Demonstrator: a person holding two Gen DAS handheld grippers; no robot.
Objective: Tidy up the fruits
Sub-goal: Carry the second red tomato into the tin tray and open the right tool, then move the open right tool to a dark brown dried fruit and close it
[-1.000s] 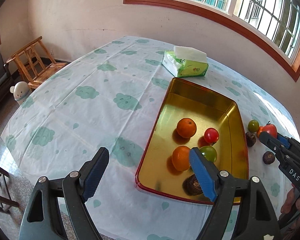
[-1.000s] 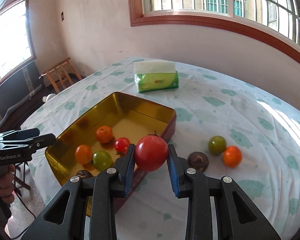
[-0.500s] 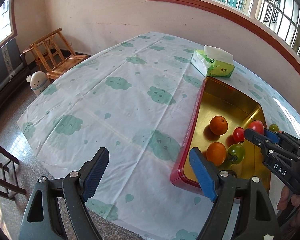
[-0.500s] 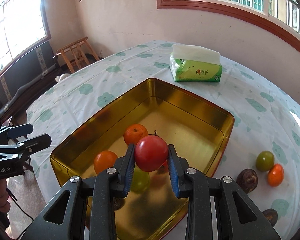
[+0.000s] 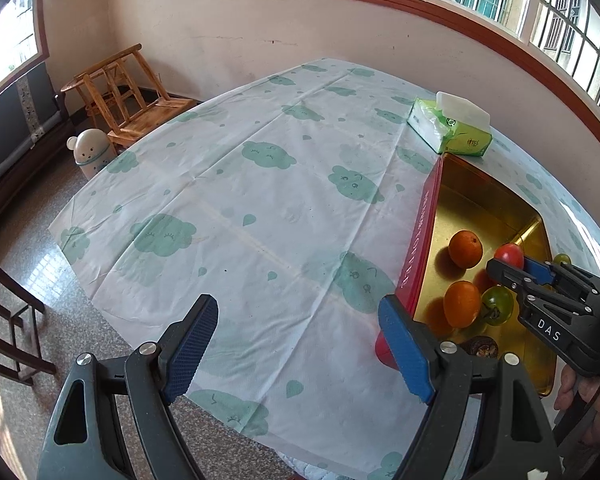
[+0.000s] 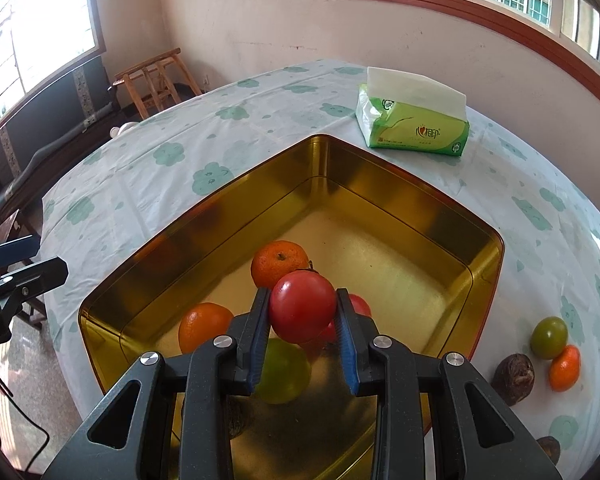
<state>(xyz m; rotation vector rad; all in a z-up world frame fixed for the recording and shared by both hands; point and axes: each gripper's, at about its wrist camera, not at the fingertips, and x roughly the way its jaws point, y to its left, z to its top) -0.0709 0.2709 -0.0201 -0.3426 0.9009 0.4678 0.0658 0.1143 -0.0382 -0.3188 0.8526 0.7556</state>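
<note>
The red tomato (image 6: pixel 302 307) sat clamped in the jaws of the right gripper (image 6: pixel 302 322), held over the gold tin (image 6: pixel 380 188). Two oranges, a green tomato and a small red one already lay inside. A green tomato (image 6: pixel 548 337), an orange (image 6: pixel 565 368) and brown fruits waited on the table (image 6: pixel 260 120). The left gripper (image 5: pixel 298 346) hung beside the tin, jaws apart and empty.
</note>
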